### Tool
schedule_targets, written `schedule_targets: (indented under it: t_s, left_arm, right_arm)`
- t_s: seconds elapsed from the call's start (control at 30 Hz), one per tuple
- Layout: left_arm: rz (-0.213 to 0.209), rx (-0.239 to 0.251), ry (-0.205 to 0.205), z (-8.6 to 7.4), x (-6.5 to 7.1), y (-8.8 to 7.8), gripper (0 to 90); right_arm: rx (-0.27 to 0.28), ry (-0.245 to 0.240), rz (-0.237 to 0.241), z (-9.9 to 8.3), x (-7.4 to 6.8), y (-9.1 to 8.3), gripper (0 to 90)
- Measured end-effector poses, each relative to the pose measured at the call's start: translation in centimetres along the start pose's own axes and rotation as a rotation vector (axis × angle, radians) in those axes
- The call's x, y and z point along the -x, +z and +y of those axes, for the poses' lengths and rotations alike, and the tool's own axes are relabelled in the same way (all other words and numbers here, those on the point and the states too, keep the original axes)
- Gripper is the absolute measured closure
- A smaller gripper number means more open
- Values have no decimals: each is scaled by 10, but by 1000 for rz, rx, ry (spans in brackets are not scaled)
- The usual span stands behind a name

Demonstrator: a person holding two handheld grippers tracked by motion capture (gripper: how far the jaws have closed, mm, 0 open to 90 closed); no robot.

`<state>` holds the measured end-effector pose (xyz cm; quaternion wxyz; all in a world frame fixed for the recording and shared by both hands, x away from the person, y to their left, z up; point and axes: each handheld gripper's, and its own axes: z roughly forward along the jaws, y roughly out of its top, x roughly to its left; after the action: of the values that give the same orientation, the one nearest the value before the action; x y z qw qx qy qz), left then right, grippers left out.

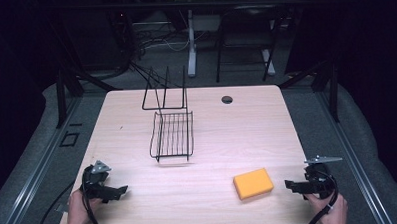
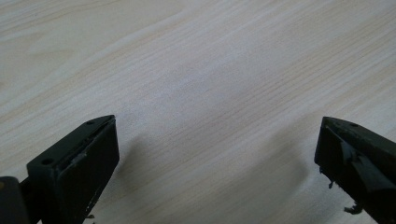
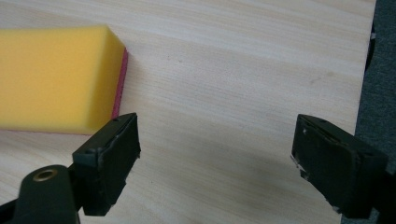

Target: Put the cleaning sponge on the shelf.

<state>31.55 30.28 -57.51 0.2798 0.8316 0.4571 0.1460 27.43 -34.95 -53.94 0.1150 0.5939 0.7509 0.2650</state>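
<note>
A yellow sponge (image 1: 253, 183) with a pink underside lies flat on the table near the front right. My right gripper (image 1: 290, 185) rests just right of it, pointing left, jaws wide open with bare wood between them. In the right gripper view the sponge (image 3: 51, 77) sits ahead and left of my gripper (image 3: 217, 149), close to the left jaw. My left gripper (image 1: 120, 190) rests at the front left, pointing right. The left gripper view shows it (image 2: 217, 151) open over bare wood.
A black wire rack (image 1: 172, 134) lies on the light wooden table (image 1: 227, 131) behind the middle, with an upright wire frame (image 1: 164, 90) at the back edge. A round cable hole (image 1: 227, 99) sits at the back right. The table's right edge (image 3: 366, 70) is close to the right gripper.
</note>
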Motion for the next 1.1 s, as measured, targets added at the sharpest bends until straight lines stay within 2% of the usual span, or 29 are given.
schedule_targets:
  t_s: [0.3,0.37,0.77,0.93,1.1]
  left_arm:
    - [-6,0,9,1,1,0,1]
    - [-5,7,4,0,1,0,1]
    - [-12,6,2,2,2,1,0]
    - [-22,14,20,7,4,4,0]
    - [-25,16,13,6,5,4,0]
  right_arm:
    - [10,-8,-5,1,-2,-4,148]
    - [31,-2,5,3,-4,-6,148]
    - [29,-65,29,10,-24,-9,138]
    - [9,-69,32,10,-31,-10,71]
    - [8,-82,53,14,-38,-12,69]
